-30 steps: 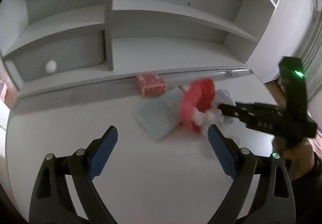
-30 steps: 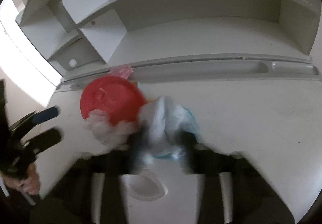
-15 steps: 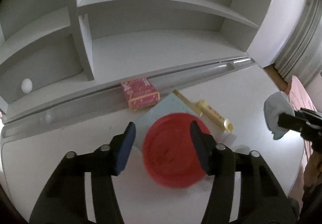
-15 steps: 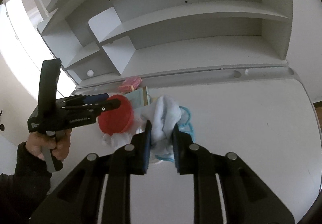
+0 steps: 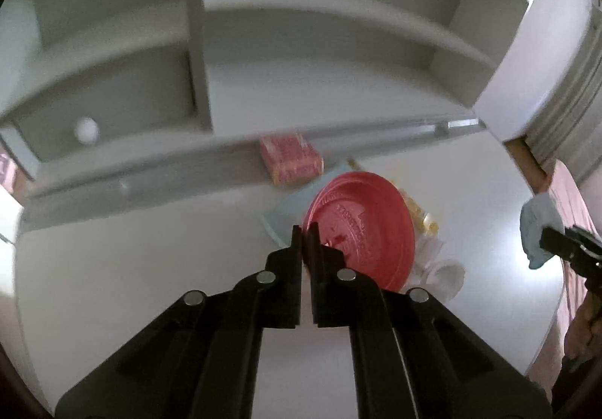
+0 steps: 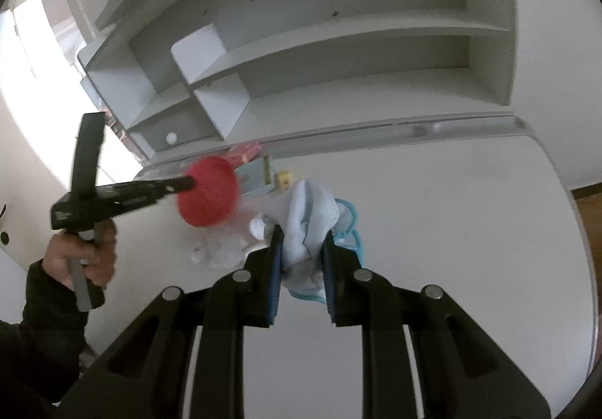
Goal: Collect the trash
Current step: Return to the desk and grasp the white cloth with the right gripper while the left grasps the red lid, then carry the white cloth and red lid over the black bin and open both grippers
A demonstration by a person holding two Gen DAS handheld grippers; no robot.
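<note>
Now, red lid (image 5: pixel 361 230): pinched at its rim by the left gripper (image 5: pixel 305 230), tilted off the desk (image 5: pixel 150 268), likely bound for the trash.
Cloth (image 6: pixel 306 227): clamped in the right gripper (image 6: pixel 301 249), lifted clear.
Around: pink box (image 5: pixel 291 161), blue card (image 5: pixel 291 210), crumpled tissue (image 5: pixel 440 268) left on the desk.
Obstacles: none evident.

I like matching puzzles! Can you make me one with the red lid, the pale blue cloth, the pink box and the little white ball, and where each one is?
Things:
1. red lid
2. pale blue cloth
3. pink box
4. white ball

Places:
A. in a low cubby of the shelf
B. pinched in the left hand-held gripper
C. on the desk by the shelf's ledge
D. clamped in the right hand-held gripper

Pairs: 1-B, 2-D, 3-C, 4-A
</note>
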